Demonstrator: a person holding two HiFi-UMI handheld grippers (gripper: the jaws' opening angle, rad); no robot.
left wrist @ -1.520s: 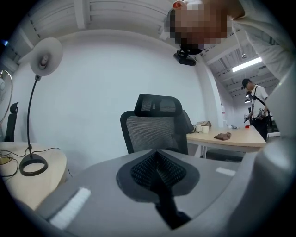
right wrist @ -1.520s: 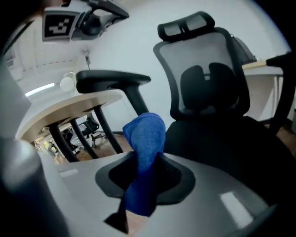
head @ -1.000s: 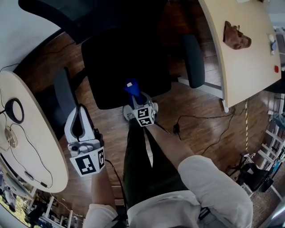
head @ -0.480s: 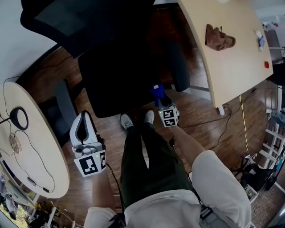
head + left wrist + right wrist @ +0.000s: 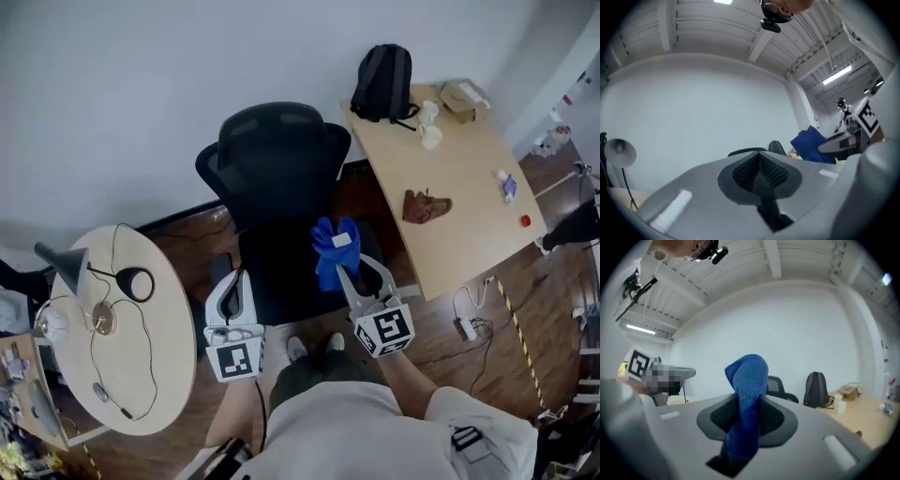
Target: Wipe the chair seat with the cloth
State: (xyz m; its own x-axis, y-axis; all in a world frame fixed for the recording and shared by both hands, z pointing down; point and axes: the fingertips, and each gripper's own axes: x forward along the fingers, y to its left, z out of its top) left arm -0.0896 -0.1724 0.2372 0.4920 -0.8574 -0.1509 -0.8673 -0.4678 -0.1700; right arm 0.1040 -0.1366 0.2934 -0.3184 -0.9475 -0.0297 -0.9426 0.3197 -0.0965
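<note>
Right gripper (image 5: 749, 414): jaws clamped on the blue cloth (image 5: 747, 380), which stands up out of the pads in a bunched fold and hangs below them. Left gripper (image 5: 759, 172): pads together, nothing between them. Both gripper views look up at the white wall and ceiling, so neither tool is pointed at the work. In the head view the right gripper (image 5: 345, 272) holds the cloth (image 5: 333, 246) in the air above the chair seat (image 5: 281, 281), seemingly clear of it, though contact cannot be ruled out from this angle; the left gripper (image 5: 232, 281) sits level with it over the seat's left edge. Change noted: a second ago the cloth was low at the front edge of the seat, near the person's shoes; half a second ago it was off the front right corner; now it is lifted and the head view has risen to take in the whole chair, the desk (image 5: 469, 169) and the round table (image 5: 159, 375). Assessment: the wiping stroke appears broken off, either finished or between passes. The seat shows no visible residue, but the dark fabric makes that hard to judge.
</note>
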